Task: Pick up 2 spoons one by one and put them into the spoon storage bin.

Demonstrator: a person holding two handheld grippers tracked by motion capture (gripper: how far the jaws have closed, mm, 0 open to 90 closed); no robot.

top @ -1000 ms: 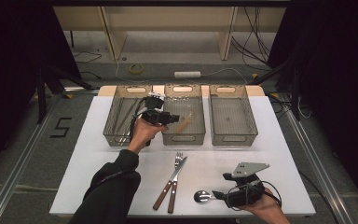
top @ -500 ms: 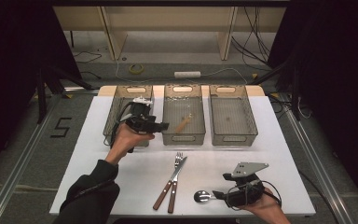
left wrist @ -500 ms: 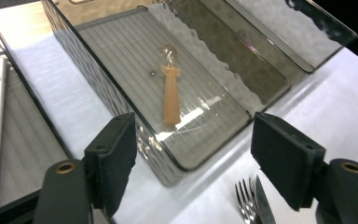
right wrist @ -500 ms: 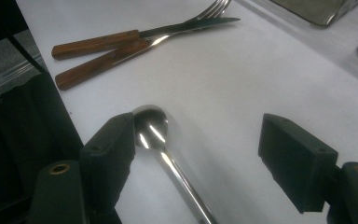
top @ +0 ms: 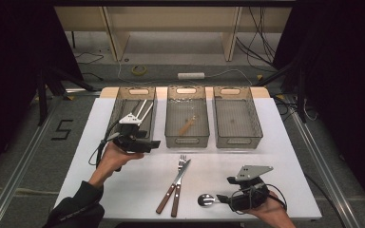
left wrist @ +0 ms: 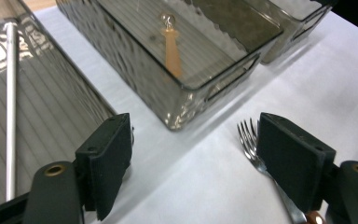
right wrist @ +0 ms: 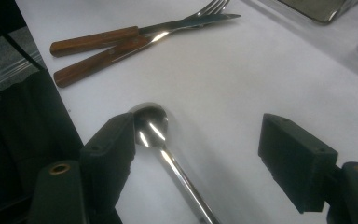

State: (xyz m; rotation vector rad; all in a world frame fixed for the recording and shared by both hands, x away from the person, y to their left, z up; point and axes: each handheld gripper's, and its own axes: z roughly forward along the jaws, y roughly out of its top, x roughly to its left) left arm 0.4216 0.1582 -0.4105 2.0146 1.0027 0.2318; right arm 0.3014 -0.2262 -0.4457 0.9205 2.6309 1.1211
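My left gripper (top: 155,143) hangs at the near end of the left bin (top: 119,111), in a hand. Its jaws have just been opening and stand open with nothing between them (left wrist: 193,149). A fork (top: 182,159) and a knife (top: 164,201), both wooden-handled, lie crossed on the white table; the fork's tines (left wrist: 248,134) show by the right jaw. At the front right, my right gripper (top: 221,198) rests open. A spoon (top: 206,199) lies between its jaws (right wrist: 198,154), its bowl (right wrist: 151,127) against the left pad.
Three smoky clear bins stand in a row at the back. The left one holds long metal rods (left wrist: 10,88). A small wooden-handled utensil (top: 187,125) lies in the middle bin (top: 171,137). The right bin (top: 254,123) looks empty. The table's front edge (top: 180,219) is close to the right gripper.
My left gripper has drawn back from over the middle bin, going left and toward the person, and its jaws have spread wider. The wooden-handled utensil now lies uncovered there. The right gripper has not moved.
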